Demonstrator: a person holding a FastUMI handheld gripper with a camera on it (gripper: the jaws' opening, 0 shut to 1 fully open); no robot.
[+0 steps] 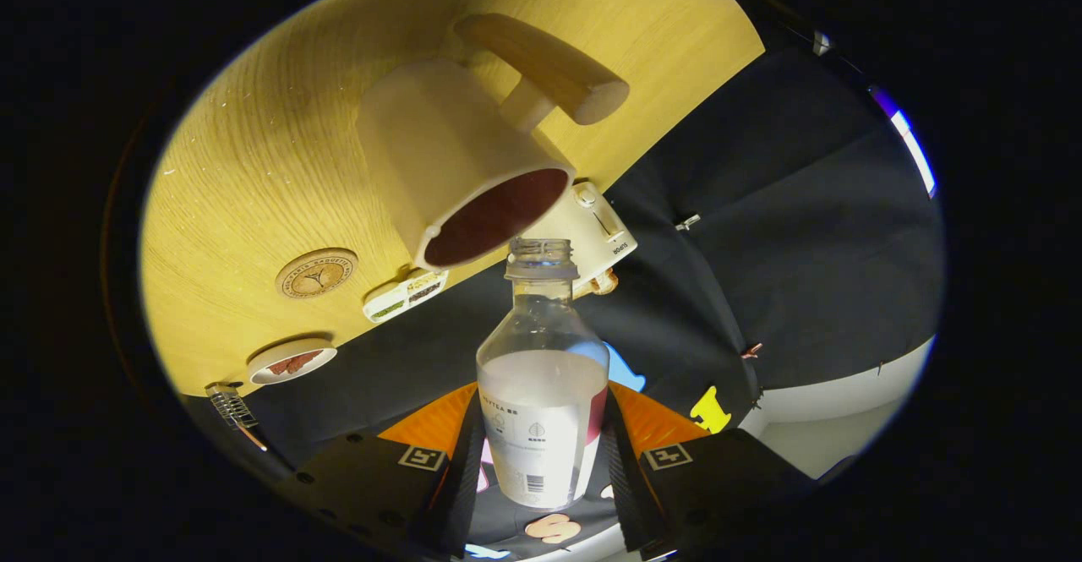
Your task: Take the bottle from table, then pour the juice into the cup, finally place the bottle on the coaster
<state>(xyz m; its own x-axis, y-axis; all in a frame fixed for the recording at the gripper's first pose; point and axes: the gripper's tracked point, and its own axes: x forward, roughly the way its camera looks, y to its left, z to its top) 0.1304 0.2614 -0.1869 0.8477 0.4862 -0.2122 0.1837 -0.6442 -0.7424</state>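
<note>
The gripper is clamping the uncapped juice bottle between both fingers, lifted off the desk and tilting its mouth toward the mug. The pick looks done and the pour is starting; the mug is already showing dark liquid. Placing the bottle on the round coaster is still left.
</note>
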